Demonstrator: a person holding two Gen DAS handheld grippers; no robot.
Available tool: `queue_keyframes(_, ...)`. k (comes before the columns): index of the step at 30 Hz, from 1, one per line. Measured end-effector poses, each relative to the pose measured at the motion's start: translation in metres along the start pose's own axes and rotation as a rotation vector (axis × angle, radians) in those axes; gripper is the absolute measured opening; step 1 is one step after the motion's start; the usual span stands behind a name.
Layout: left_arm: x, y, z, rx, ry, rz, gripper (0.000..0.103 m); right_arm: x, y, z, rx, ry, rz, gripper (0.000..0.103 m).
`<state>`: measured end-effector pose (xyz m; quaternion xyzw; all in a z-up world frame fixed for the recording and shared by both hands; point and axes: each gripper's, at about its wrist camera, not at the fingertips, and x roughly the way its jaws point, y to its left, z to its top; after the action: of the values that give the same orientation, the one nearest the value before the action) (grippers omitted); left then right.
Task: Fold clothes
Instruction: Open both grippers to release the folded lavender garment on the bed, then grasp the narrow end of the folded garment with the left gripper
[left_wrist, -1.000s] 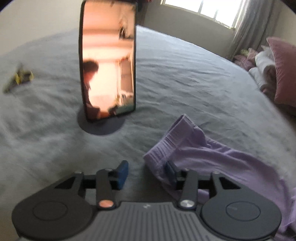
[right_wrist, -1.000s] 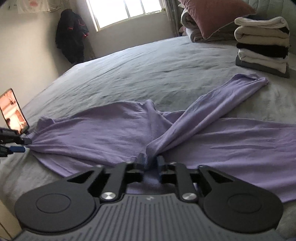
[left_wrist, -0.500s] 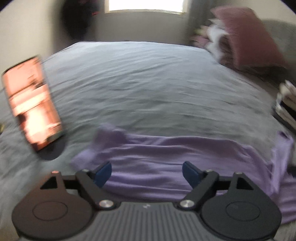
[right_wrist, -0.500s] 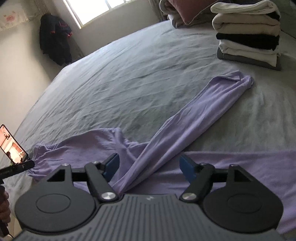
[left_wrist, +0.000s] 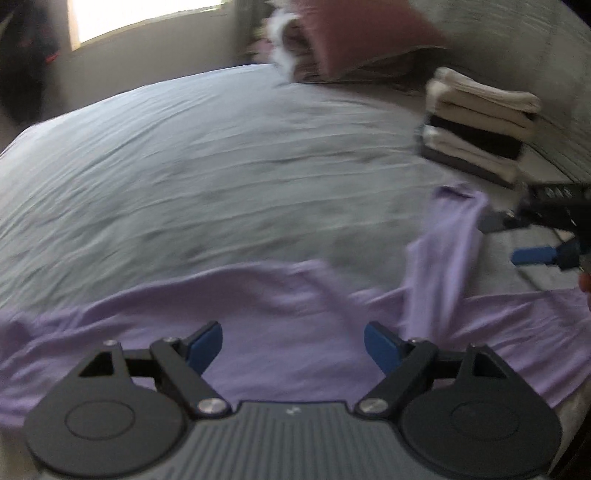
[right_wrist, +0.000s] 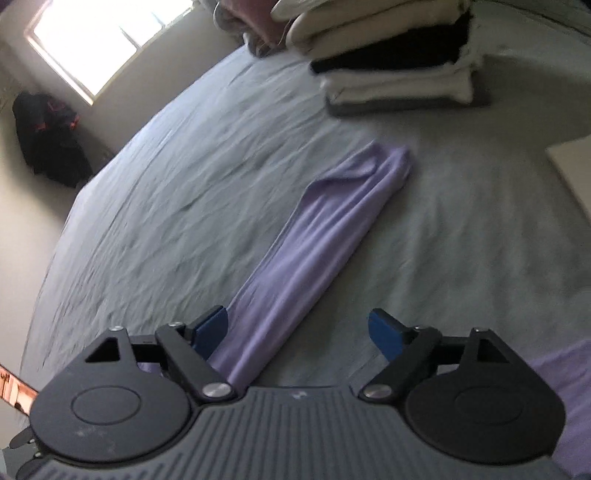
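Observation:
A lilac long-sleeved top (left_wrist: 280, 325) lies spread flat on the grey bed. One sleeve (right_wrist: 317, 236) runs away from the body toward the far right; it also shows in the left wrist view (left_wrist: 443, 258). My left gripper (left_wrist: 293, 343) is open and empty, hovering over the body of the top. My right gripper (right_wrist: 299, 332) is open and empty, over the near end of the sleeve. It shows in the left wrist view as an open gripper (left_wrist: 535, 236) at the right edge.
A stack of folded white, cream and black clothes (right_wrist: 395, 66) stands on the bed past the sleeve end, also in the left wrist view (left_wrist: 480, 122). Pillows (left_wrist: 362, 33) lie at the head of the bed. A phone screen (right_wrist: 14, 387) shows at the left edge.
Both grippers have let go of the lilac top and opened wide. The left one swung right, away from the phone. The right one moved toward the sleeve and the stack.

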<state>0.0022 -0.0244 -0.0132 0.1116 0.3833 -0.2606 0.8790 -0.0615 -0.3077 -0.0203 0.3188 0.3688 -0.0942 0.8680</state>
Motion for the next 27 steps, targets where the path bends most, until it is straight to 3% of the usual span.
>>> queue_keyframes(3,0.020,-0.022,0.015,0.047,-0.008,-0.068,0.084,-0.010,-0.016,0.004,-0.035,-0.050,-0.028,0.086)
queue_keyframes(6,0.042,-0.041,0.030,0.099,-0.006,-0.063,0.082,-0.018,-0.034,0.008,-0.033,-0.059,-0.035,0.086)
queue_keyframes(12,0.087,-0.075,0.056,0.159,-0.001,-0.076,0.063,-0.027,-0.067,0.017,0.079,-0.031,0.007,0.086)
queue_keyframes(17,0.117,-0.099,0.081,0.135,-0.012,-0.072,0.050,-0.031,-0.080,0.023,0.115,-0.013,0.042,0.086)
queue_keyframes(19,0.129,-0.109,0.093,0.124,-0.006,-0.075,0.036,-0.033,-0.081,0.026,0.105,-0.008,0.046,0.086)
queue_keyframes(21,0.139,-0.120,0.101,0.139,-0.010,-0.075,0.031,-0.036,-0.084,0.027,0.100,-0.006,0.052,0.086)
queue_keyframes(27,0.164,-0.153,0.117,0.163,-0.036,-0.078,0.024,-0.038,-0.097,0.030,0.139,-0.002,0.071,0.086)
